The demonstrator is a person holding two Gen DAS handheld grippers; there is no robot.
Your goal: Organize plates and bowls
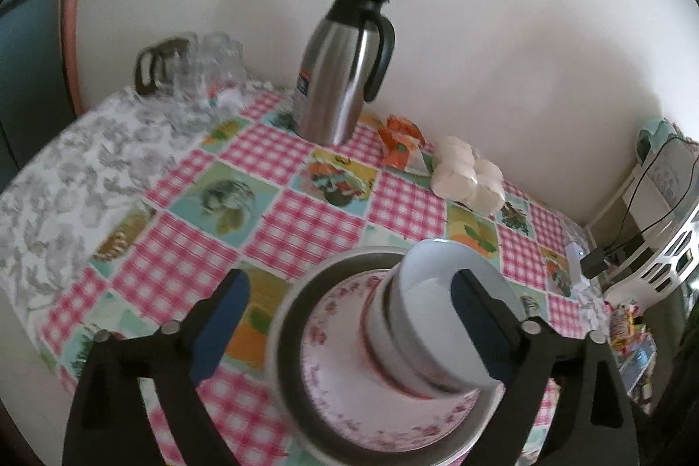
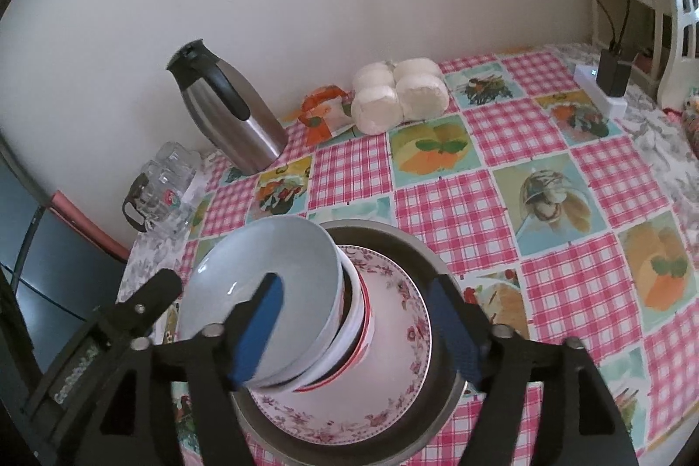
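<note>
On the checked tablecloth (image 1: 279, 230) a grey metal plate (image 1: 297, 304) (image 2: 393, 239) carries a pink floral plate (image 1: 340, 391) (image 2: 393, 317). On that plate stands a stack of bowls, a pale blue bowl (image 1: 437, 274) (image 2: 262, 256) on top of a white bowl with a red band (image 1: 393, 357) (image 2: 354, 330). My left gripper (image 1: 351, 280) is open and wide: its right finger lies in front of the blue bowl, and its left finger is well clear of the plates. My right gripper (image 2: 356, 284) is open over the stack, pads not pressing on anything. The left gripper (image 2: 153, 291) also shows at the left of the right wrist view.
Along the wall stand a steel thermos jug (image 1: 340, 73) (image 2: 231, 108), glass mugs (image 1: 192, 68) (image 2: 161, 186), an orange packet (image 1: 399, 143) and a pack of white rolls (image 1: 467, 177) (image 2: 397, 94). A power strip with a black charger (image 2: 607, 81) lies far right, by a white chair (image 2: 677, 29).
</note>
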